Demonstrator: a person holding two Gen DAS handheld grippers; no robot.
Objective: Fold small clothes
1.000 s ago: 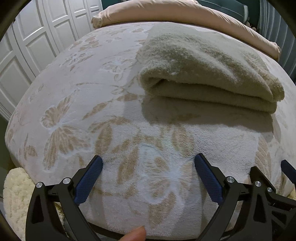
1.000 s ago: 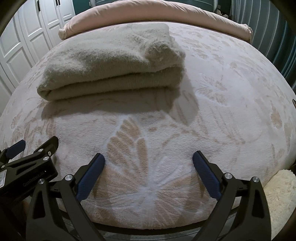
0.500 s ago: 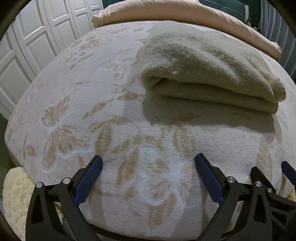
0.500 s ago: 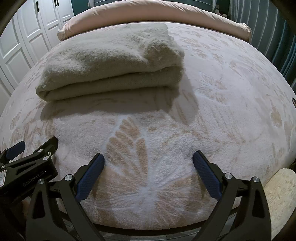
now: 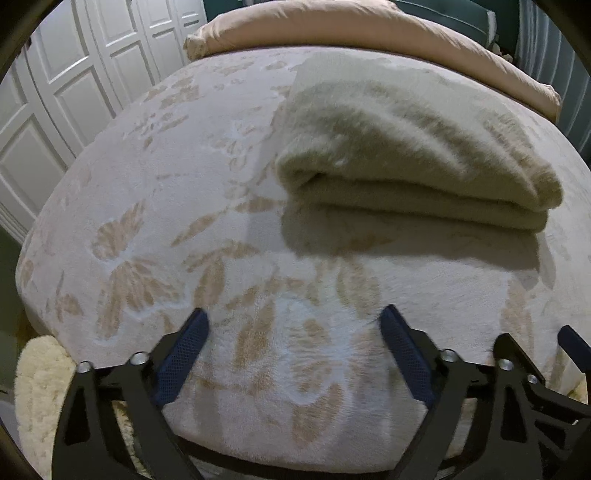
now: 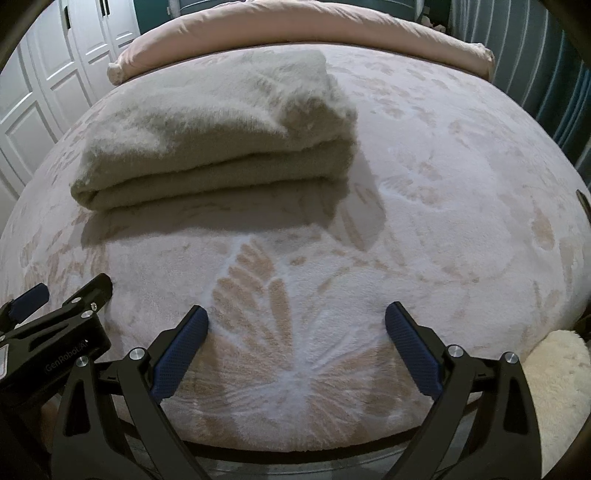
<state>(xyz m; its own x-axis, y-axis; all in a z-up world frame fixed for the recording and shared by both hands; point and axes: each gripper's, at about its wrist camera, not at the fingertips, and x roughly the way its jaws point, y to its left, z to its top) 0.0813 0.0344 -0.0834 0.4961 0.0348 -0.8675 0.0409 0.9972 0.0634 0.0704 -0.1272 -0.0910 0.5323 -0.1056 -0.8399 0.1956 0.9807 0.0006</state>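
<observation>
Bed (image 5: 155, 206) fills both views, covered in a pale plush spread with tan butterfly and leaf print. Long pink bolster (image 6: 332, 33) runs across the far edge, well beyond the fingers. White panelled wardrobe doors (image 5: 74, 74) off to the left of the fingers.

Folded beige fleece garment (image 5: 406, 155) lies flat on the bed: ahead and right of the left gripper (image 5: 293, 354), ahead and left of the right gripper (image 6: 295, 350). Folded edge faces the fingers, layers stacked; could be a small blanket or a towel, pile too fuzzy to say.

Both grippers hang over the near edge of the bed, well short of the garment. Fingers spread wide on each, blue pads (image 6: 181, 349) holding nothing. Left gripper also visible at lower left of the right wrist view.

Cream shaggy rug (image 5: 37, 398) sits below the bed, outboard of the left finger.
</observation>
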